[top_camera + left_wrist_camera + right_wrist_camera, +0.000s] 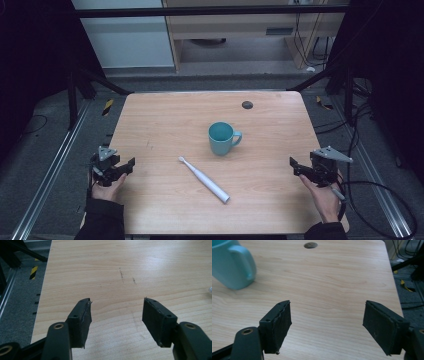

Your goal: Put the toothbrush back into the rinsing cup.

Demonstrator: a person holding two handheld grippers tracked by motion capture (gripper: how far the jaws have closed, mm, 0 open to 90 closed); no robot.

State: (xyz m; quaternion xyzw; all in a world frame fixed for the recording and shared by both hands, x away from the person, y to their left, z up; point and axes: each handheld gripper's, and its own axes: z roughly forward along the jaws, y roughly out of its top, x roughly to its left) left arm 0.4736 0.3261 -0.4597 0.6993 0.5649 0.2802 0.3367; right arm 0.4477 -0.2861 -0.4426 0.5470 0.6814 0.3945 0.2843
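A teal mug (222, 138) stands upright near the middle of the wooden table (165, 115), its handle turned to the right; the right gripper view has it at upper left (233, 263). In front of it a white toothbrush (204, 179) lies flat, slanting from upper left to lower right. My left gripper (131, 164) rests at the table's left edge, open with bare wood between its jaws (116, 312). At the right edge my right gripper (292, 166) is open too, nothing between its pads (327, 322). Both are well clear of the mug and the toothbrush.
A dark round hole (247, 104) sits in the tabletop near the far edge, also visible as a hole (310, 245) in the right gripper view. Black frame struts and cables (360, 130) flank the table on grey floor. A tip of the toothbrush (210, 290) peeks in at the right.
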